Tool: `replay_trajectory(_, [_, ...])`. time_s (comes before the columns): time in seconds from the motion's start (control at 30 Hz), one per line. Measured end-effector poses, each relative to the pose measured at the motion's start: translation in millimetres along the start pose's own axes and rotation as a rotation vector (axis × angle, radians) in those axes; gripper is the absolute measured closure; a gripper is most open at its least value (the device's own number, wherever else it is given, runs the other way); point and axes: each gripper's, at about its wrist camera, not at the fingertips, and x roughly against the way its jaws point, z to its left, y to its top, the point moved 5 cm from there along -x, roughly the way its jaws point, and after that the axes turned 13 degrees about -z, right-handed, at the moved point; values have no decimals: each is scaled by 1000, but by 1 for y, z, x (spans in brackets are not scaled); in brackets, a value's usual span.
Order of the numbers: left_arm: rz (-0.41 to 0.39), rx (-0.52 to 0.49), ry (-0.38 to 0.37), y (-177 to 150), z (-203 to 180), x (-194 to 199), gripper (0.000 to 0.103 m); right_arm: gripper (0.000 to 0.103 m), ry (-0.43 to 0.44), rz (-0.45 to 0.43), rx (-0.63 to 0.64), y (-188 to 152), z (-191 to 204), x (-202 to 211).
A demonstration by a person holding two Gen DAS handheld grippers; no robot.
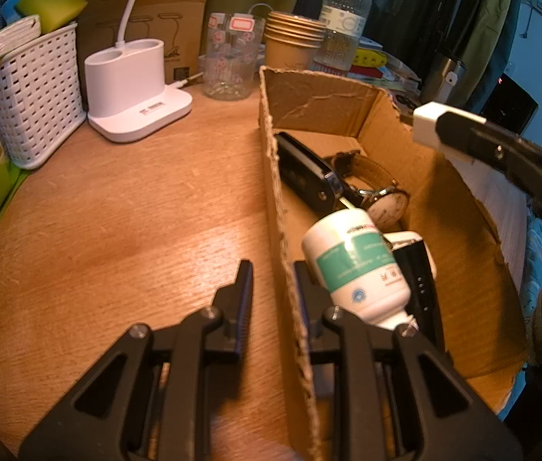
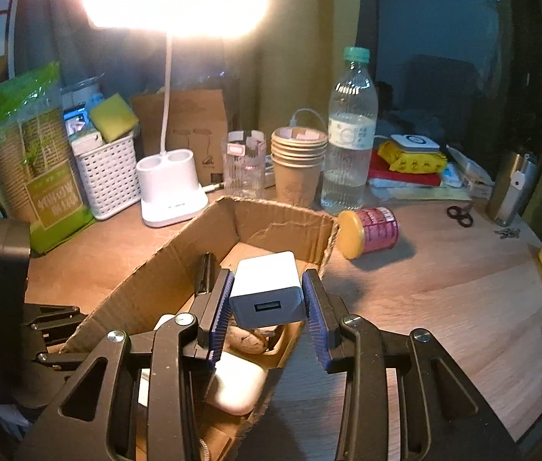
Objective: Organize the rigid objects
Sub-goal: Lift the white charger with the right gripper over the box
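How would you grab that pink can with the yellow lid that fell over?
Grip the pink can across its round body, near the middle, coming down from above. It lies on its side on the wooden desk, beside the cardboard box, so the curved sides face up and outward. The yellow lid end is too wide and flat to pinch well.

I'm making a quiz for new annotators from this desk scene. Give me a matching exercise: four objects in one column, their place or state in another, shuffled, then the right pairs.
Things:
1. white USB charger
2. pink can with yellow lid
3. wristwatch
4. stack of paper cups

Places or states:
A. standing upright by the water bottle
B. lying inside the cardboard box
C. held between the right gripper pads
D. lying on its side on the table

Pairs: 1-C, 2-D, 3-B, 4-A
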Motion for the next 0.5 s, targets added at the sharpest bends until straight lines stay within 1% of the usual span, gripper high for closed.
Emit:
replay_trajectory(0.2, [0,0,0,0,0,0,82,64,28,17,13,-7,11,2])
replay_trajectory(0.37, [0,0,0,0,0,0,82,64,36,57,20,-21,17,0])
replay_trajectory(0.5, [0,0,0,0,0,0,82,64,39,73,32,-26,20,0])
